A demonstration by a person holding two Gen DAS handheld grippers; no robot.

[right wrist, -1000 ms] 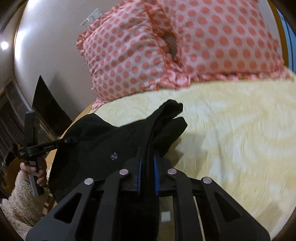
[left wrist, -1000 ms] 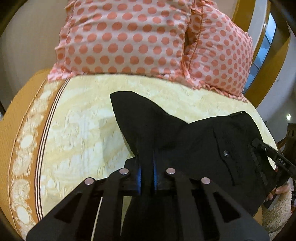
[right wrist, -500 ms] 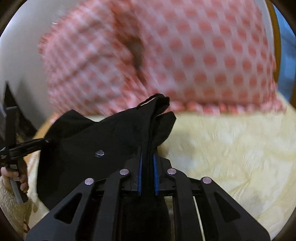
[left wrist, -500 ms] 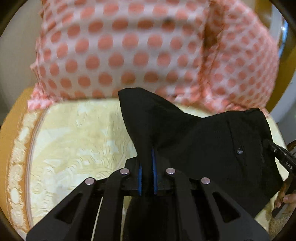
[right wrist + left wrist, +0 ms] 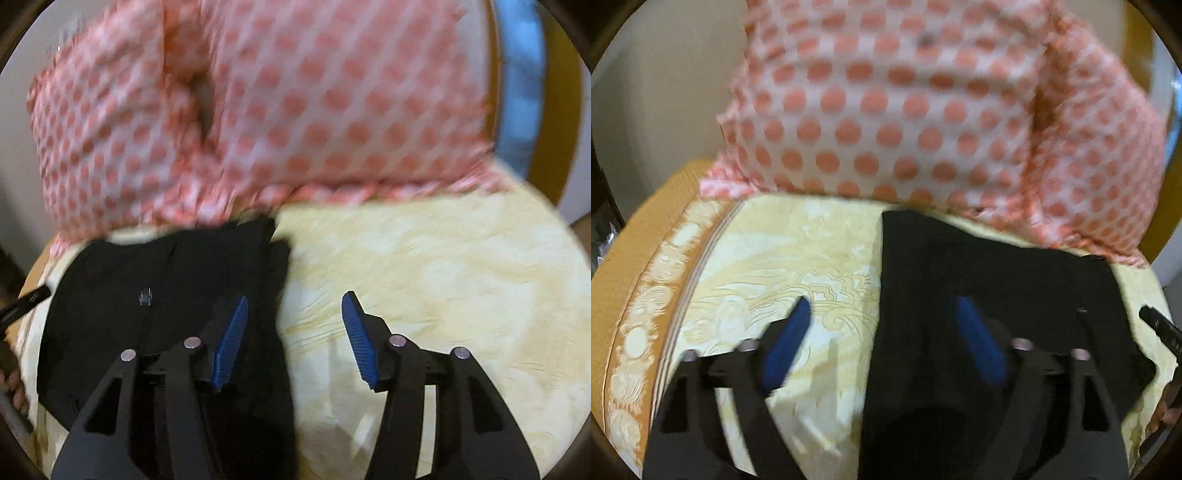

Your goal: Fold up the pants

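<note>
The black pants (image 5: pixel 979 273) lie folded over on the yellow bedspread (image 5: pixel 775 266), their far edge near the pillows. My left gripper (image 5: pixel 882 306) is open and empty above the pants' left edge, its blue pads spread wide. In the right wrist view the pants (image 5: pixel 177 280) lie at the left, with a small button (image 5: pixel 145 295) showing. My right gripper (image 5: pixel 295 299) is open and empty over the pants' right edge, one pad above the cloth and one above the bedspread (image 5: pixel 443 277).
Two pink polka-dot pillows (image 5: pixel 894 110) (image 5: pixel 295 110) stand against the headboard just behind the pants. The bed's orange border (image 5: pixel 639 277) runs along the left edge. The other gripper's tip shows at the right edge of the left wrist view (image 5: pixel 1160 328).
Both grippers were shut on the pants and carried them toward the pillows. Now both have opened and let go, and the pants lie flat on the bed.
</note>
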